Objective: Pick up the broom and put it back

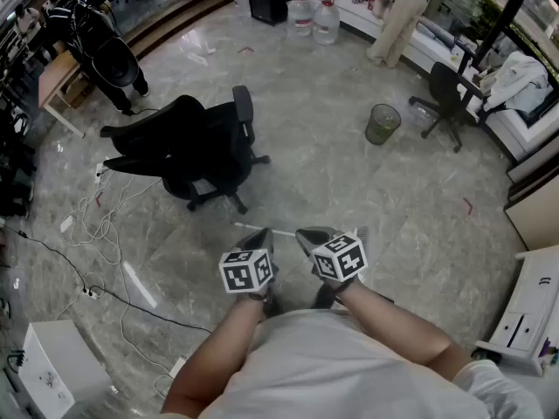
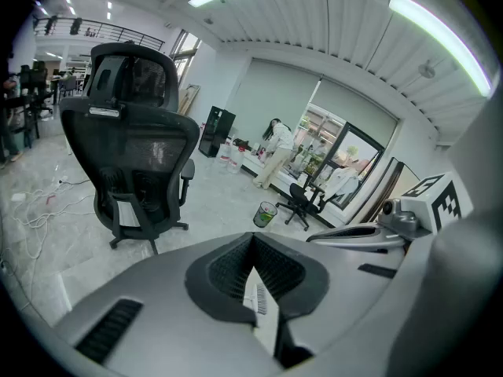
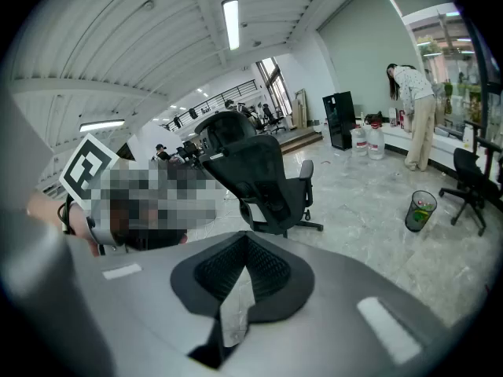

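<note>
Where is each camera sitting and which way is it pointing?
Head view: on the person's head, looking steeply down at the floor; both forearms, left tongs and right tongs show.
Left gripper view: on the left tongs, looking along shut jaws toward the chair; the right tongs show at right.
Right gripper view: on the right tongs, facing that chair; the left tongs show at left.
Shared: chair and bin in all three.
</note>
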{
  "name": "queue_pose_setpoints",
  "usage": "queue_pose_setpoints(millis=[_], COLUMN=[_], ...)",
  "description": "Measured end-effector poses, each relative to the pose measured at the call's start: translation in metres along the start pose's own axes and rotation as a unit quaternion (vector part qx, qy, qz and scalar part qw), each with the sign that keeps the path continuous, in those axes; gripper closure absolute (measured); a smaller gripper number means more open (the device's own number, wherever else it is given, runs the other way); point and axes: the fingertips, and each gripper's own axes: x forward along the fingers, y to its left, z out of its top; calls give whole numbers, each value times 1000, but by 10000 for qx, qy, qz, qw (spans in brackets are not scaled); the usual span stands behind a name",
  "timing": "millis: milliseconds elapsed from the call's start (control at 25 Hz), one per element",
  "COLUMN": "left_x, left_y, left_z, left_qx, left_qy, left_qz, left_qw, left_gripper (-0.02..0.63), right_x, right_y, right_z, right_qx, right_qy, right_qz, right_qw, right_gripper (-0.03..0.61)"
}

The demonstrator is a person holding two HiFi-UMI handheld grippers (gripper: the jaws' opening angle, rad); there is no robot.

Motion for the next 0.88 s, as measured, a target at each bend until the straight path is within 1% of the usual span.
queue_pose_setpoints(millis=[240,440,640,760,880], left_x=[-3,-10,-14,-10,7], left_y=[4,23,42,53,67], left_z=[0,2,9,6,5], left_qx=[0,-22,66,142,149], left_qy=[-2,32,54,166,340], left_qz=[-24,-56,-159,-206,-167], left_qw=[10000,10000,9998,9996,9992], left_gripper=[607,607,607,607,607], right_x=[4,12,21,32,45], right_y=[2,16,27,30,19], right_z=[0,7,9,2,1], right_qx=[-1,81,146,162,206], right_qy=[-2,-97,-164,-57,62], right_qz=[-42,-109,-252,-255,-240], right_qw=[10000,9999,9994,9995,9995], right_gripper=[577,577,575,575,575])
